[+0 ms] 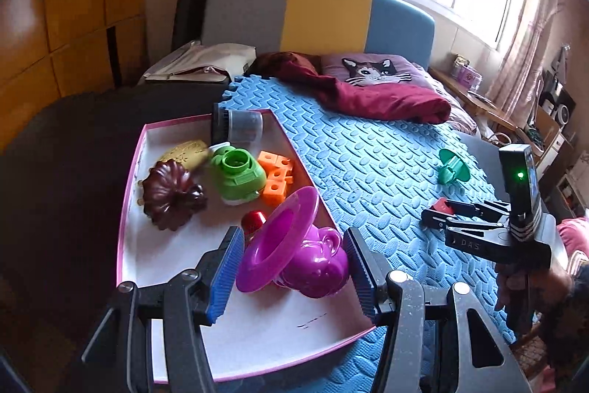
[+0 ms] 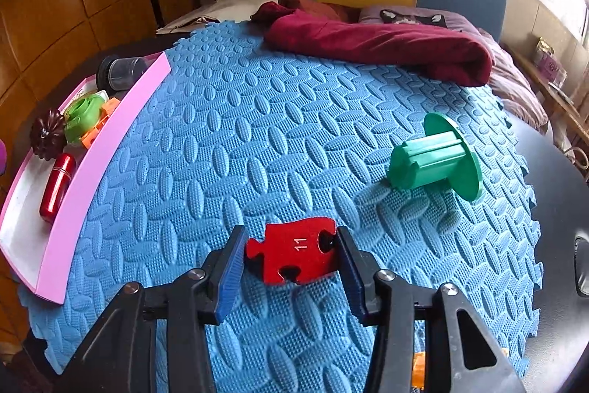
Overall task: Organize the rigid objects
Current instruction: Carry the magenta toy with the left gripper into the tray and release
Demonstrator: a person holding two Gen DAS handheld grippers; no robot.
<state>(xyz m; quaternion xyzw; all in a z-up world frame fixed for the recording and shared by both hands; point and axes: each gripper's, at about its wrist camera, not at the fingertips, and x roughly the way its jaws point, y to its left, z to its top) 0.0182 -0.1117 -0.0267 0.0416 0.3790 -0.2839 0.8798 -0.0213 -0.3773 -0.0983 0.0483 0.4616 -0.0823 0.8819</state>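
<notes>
Fingers of the right gripper (image 2: 291, 256) pinched a red puzzle piece (image 2: 294, 255) w/ a white "11" on it, one blue pad on each side edge, piece lying flat on the blue foam mat (image 2: 257, 135). Fingers of the left gripper (image 1: 294, 264) stood on either side of a purple plastic toy (image 1: 294, 253), pads at both flanks; can't tell if they pressed it or just bracketed it.

Edges & room: a pink-rimmed tray (image 1: 127, 209) sat at the left edge of the mat, its right wall running diagonally near to far. Mat betw. tray wall and right gripper was bare, wide open. A green flanged spool (image 2: 434, 161) lay on its side to the far right of the puzzle piece, well apart from it, near the mat's jigsaw right edge. Far end of mat was bounded by a maroon cloth (image 2: 386, 43) & a cat pillow (image 1: 371, 70).

Tray was crowded at its far half: a dark brown fluted mould (image 1: 171, 196), green round toy (image 1: 239, 175), orange cubes (image 1: 278, 177), grey jar (image 1: 239, 126) on its side at the far corner, red cylinder (image 2: 57, 186) along the right wall. Near half of tray floor was white & bare.

Puzzle piece: flat, red, black edge, knob on left, notches at right & near side. Purple toy: glossy, wide flared rim tilted left, bulbous body w/ loop handle.
</notes>
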